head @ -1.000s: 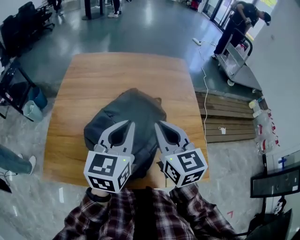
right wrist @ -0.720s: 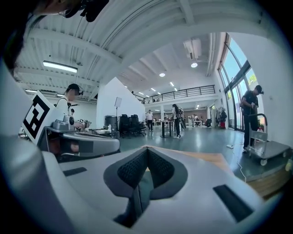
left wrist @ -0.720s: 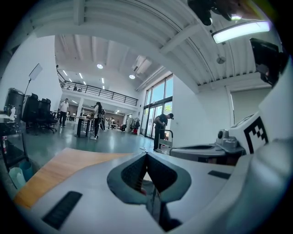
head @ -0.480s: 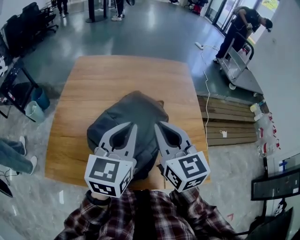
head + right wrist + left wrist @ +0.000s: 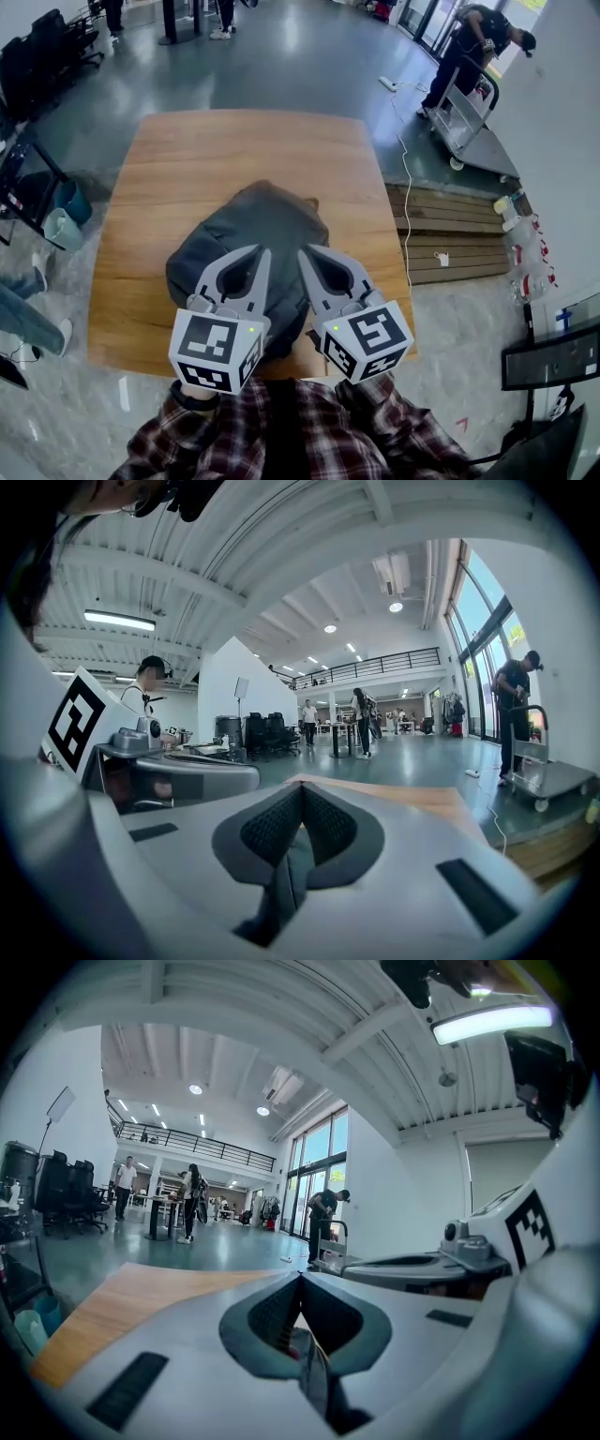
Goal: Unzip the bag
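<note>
A dark grey backpack [image 5: 253, 234] lies flat on the wooden table [image 5: 187, 159], near its front edge. Both grippers hover side by side above the bag's near half, held level and pointing away from me. The jaws of my left gripper [image 5: 265, 250] are shut with nothing between them, and its tips meet in the left gripper view [image 5: 300, 1277]. My right gripper [image 5: 301, 251] is shut too and holds nothing, as its own view shows [image 5: 300, 788]. Neither gripper view shows the bag. I cannot make out the zip in the head view.
The table stands in a large hall with a grey floor. A person bends over a trolley [image 5: 464, 112] at the far right, beside a wooden pallet [image 5: 450, 234]. Black chairs [image 5: 37, 56] and a bin [image 5: 67, 223] stand at the left, and a person's leg [image 5: 23, 319] is nearby.
My right gripper has edged a little to the left, closer to the left gripper. Both have stayed shut above the bag, which has not moved.
</note>
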The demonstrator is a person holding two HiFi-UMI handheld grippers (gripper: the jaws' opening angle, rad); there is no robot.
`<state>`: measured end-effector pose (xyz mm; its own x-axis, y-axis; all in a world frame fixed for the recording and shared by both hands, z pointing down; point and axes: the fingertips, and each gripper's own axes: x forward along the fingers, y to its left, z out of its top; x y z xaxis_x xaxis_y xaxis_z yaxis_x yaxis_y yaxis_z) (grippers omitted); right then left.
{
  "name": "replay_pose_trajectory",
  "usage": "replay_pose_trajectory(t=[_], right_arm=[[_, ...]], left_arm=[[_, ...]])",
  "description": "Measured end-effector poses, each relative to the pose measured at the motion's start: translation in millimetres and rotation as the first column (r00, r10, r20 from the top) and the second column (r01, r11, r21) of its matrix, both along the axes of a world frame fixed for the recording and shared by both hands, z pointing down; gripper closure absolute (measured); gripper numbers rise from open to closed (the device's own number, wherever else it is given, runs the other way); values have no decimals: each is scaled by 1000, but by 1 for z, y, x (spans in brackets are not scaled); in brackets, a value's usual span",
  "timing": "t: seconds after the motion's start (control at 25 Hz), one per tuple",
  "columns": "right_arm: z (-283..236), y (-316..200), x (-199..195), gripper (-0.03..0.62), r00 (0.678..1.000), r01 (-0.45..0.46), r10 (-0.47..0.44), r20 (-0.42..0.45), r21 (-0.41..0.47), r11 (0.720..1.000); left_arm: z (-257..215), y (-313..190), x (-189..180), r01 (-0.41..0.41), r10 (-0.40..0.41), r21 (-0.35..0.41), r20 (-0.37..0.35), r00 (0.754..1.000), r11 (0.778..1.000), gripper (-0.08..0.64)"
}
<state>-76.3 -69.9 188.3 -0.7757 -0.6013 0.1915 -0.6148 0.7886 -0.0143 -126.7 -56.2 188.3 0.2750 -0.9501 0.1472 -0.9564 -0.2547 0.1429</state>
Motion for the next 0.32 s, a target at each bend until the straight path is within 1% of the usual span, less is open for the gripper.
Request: replay_pose_trajectory(t=[0.16, 0.32], right_arm=[[-4, 0, -1, 581, 1000, -3, 3, 6, -7, 1000], [-12, -10, 1, 581, 1000, 1, -1, 5, 0, 1000]], left_arm=[[-7, -2, -2, -1, 1, 1, 0, 1000, 1000, 549], [-12, -12, 2, -1, 1, 6, -2, 1000, 1000, 550]])
